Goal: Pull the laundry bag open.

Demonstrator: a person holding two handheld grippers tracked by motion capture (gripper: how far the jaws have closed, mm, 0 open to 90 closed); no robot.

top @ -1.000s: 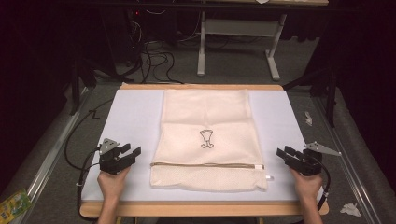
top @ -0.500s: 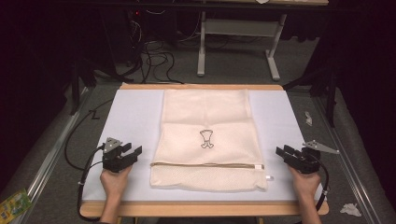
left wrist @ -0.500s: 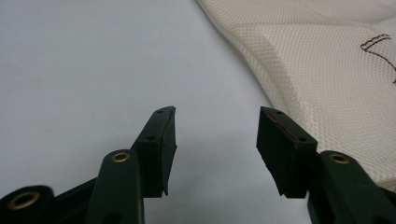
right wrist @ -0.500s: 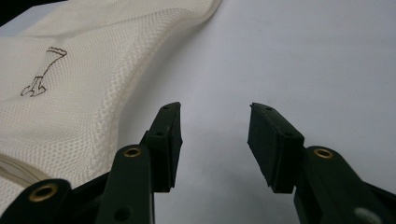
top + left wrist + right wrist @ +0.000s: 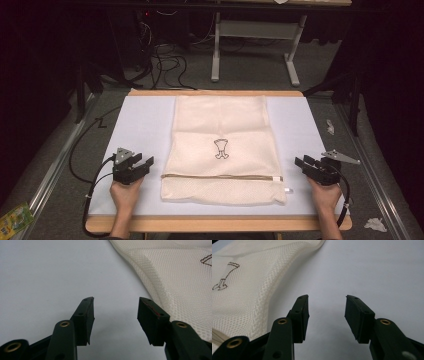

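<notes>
On the white table mat lies a cream mesh laundry bag, flat, its zipper running across the end nearest the person. Left of the bag, just beside its zipper end, the left gripper rests on the mat with jaws wide apart and nothing between them. Right of the bag, near the zipper pull, the right gripper sits likewise, jaws wide and empty, apart from the mesh

Lab: floor cables, desk frame
</notes>
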